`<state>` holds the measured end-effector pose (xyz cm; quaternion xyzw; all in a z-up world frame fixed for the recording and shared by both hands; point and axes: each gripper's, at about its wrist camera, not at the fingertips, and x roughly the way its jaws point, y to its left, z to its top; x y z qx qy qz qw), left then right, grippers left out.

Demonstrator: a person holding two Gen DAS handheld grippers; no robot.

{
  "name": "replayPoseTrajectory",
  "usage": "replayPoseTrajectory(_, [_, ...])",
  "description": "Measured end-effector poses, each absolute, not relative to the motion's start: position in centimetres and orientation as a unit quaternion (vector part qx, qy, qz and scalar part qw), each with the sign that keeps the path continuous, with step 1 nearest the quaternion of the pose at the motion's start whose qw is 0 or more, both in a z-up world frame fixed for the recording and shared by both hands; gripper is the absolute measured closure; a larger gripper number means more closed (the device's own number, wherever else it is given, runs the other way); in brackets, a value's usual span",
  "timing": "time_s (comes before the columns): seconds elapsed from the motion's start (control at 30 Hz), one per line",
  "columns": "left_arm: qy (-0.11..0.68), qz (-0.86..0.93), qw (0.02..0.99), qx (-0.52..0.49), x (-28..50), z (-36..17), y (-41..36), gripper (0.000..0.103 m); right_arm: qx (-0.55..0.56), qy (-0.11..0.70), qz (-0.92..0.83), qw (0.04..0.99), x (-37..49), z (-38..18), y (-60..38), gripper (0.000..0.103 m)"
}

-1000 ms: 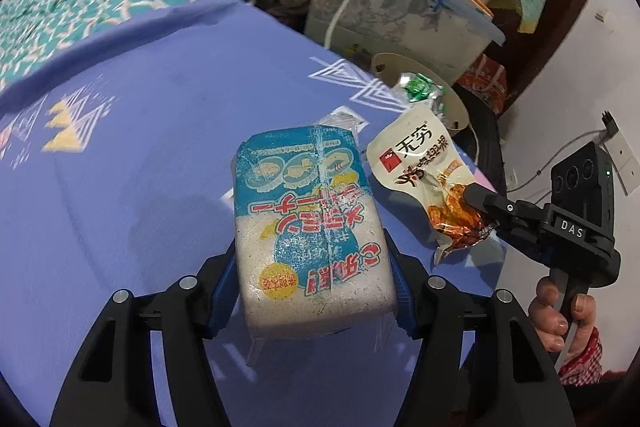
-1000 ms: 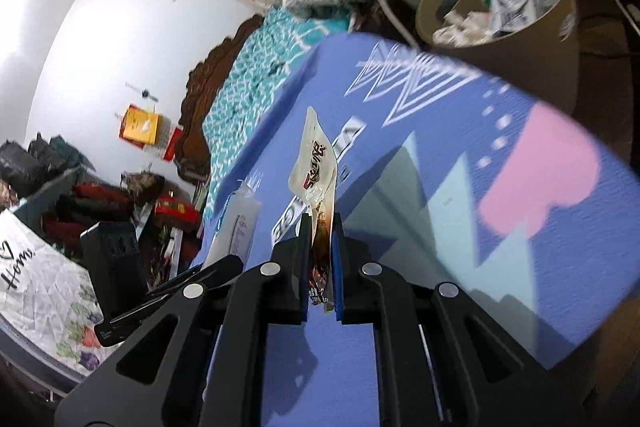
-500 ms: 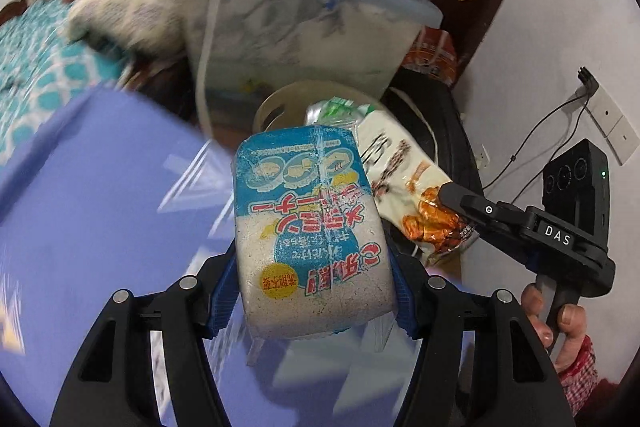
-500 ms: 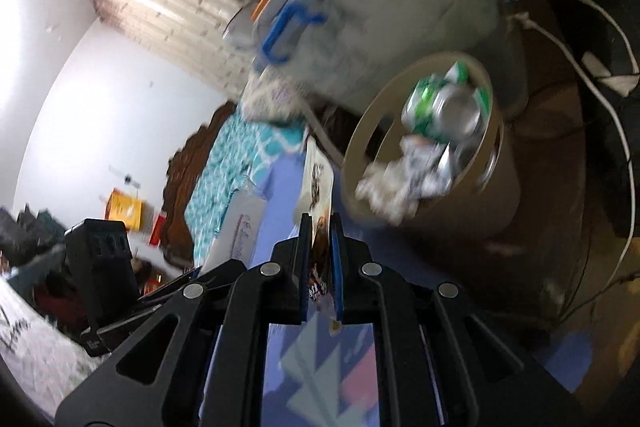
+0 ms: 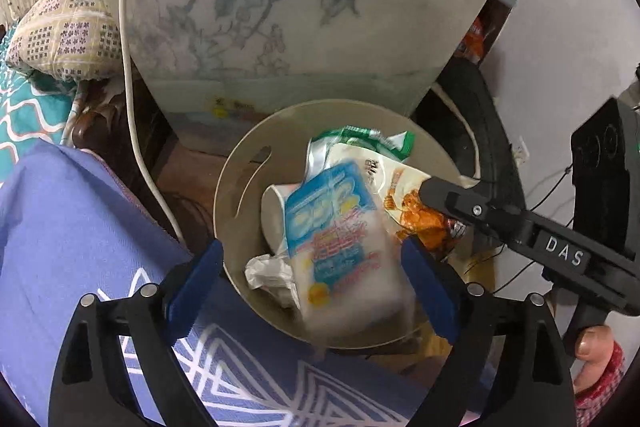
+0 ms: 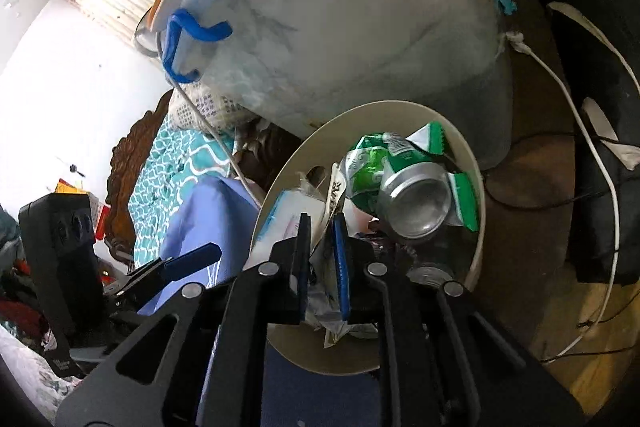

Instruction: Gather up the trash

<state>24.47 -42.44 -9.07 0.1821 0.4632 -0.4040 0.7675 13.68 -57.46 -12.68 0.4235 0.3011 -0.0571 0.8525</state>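
A beige round bin stands below both grippers. My left gripper hangs over its near rim with jaws wide apart and still opening. The blue-and-white pack, blurred, is free of both pads and drops into the bin. My right gripper is over the bin too, its jaws opening a little. The white-and-orange snack wrapper stands edge-on at its fingertips, and the pads no longer press it. A crushed can and a green wrapper lie inside.
A large clear storage box with a blue handle stands right behind the bin. A white cable hangs beside it. The purple-blue cloth reaches the bin's near side. A patterned pillow lies at the left, dark bags on the right.
Both grippers swung from above the purple cloth to above the bin. The left jaws spread and let the pack go. The right jaws parted slightly around the wrapper.
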Motion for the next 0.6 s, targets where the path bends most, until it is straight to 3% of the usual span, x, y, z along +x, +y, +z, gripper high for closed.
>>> replayPoseTrajectory(0.03, [0.461,-0.405,0.768,0.182,24.3,-9.0,-42.2,0.017,0.419,0.301,-0.056,0.855,13.8,-12.6,-57.2,0.07])
replayPoseTrajectory(0.07, [0.456,-0.405,0.771,0.184,24.1,-8.9,-41.8,0.017,0.413,0.299,-0.058,0.858,13.9,-12.1,-56.9,0.036])
replayPoseTrajectory(0.1, [0.449,-0.402,0.775,0.188,23.7,-8.7,-41.3,0.017,0.408,0.296,-0.062,0.861,13.8,-11.9,-56.6,0.022])
replayPoseTrajectory(0.37, [0.397,-0.367,0.819,0.193,19.6,-5.3,-36.2,0.017,0.373,0.246,-0.1,0.889,10.4,-8.7,-53.4,0.023])
replayPoseTrajectory(0.6, [0.362,-0.345,0.844,0.192,13.9,-2.6,-30.4,0.017,0.397,0.212,-0.104,0.887,2.5,-7.3,-47.6,0.025])
